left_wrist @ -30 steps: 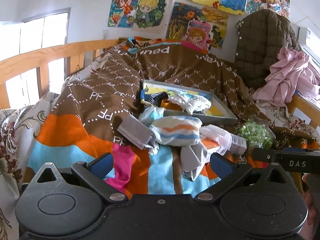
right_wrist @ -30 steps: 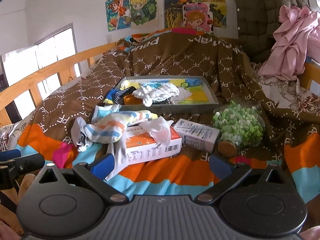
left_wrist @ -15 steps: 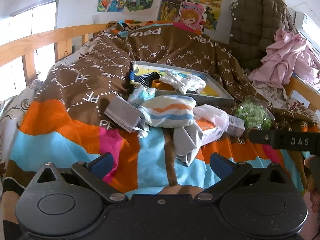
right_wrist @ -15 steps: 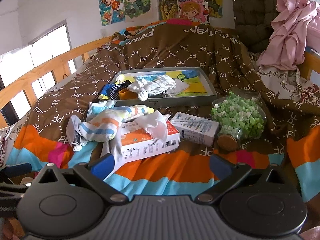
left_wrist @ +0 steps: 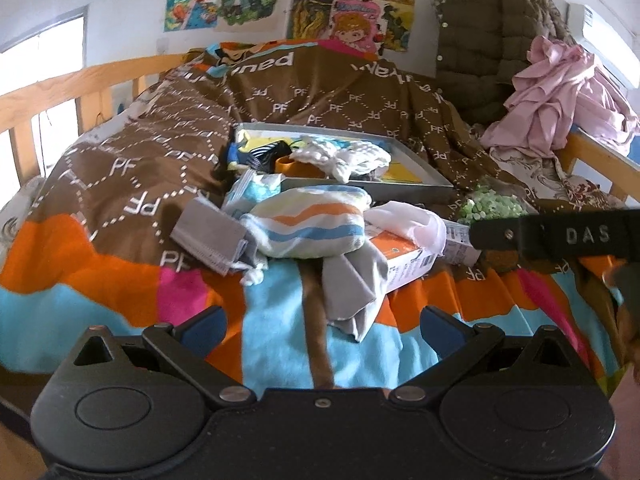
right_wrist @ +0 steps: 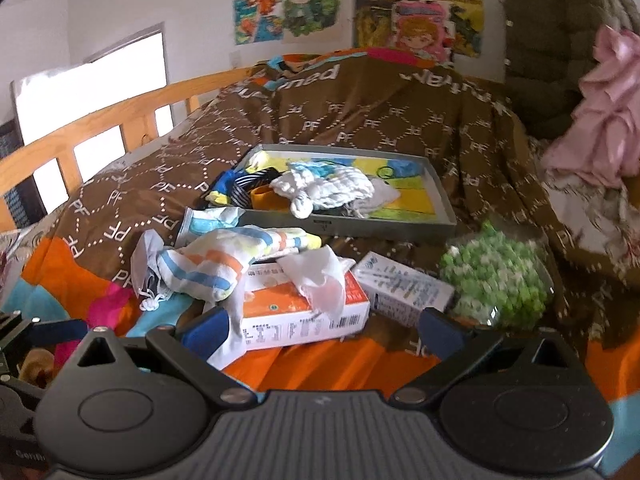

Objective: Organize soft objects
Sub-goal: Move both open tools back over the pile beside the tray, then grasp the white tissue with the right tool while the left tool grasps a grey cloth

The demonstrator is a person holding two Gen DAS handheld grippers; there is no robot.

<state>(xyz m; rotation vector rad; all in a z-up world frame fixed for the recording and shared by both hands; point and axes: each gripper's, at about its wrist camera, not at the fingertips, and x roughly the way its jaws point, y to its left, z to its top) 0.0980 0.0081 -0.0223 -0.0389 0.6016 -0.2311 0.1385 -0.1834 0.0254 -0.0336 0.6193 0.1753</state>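
Observation:
A striped cloth (left_wrist: 308, 228) (right_wrist: 216, 260) lies on the bedspread in front of a grey tray (left_wrist: 408, 190) (right_wrist: 384, 226). Inside the tray are a white knitted cloth (left_wrist: 344, 156) (right_wrist: 328, 188) and dark striped socks (right_wrist: 248, 188). A grey folded cloth (left_wrist: 210, 236) lies left of the striped one, and a grey rag (left_wrist: 352, 284) hangs below it. White tissue (right_wrist: 316, 276) drapes over an orange box (right_wrist: 304, 308). My left gripper (left_wrist: 320, 326) is open, short of the pile. My right gripper (right_wrist: 322, 326) is open, close above the orange box.
A white carton (right_wrist: 400, 288) and a bag of green pellets (right_wrist: 496, 276) lie right of the orange box. A wooden bed rail (left_wrist: 60, 92) runs along the left. A quilted jacket (left_wrist: 488, 36) and pink clothes (left_wrist: 560, 96) hang at the back right.
Both grippers have moved closer to the pile and dipped lower; the objects loom larger. Nothing on the bed has moved and both pairs of jaws stay open.

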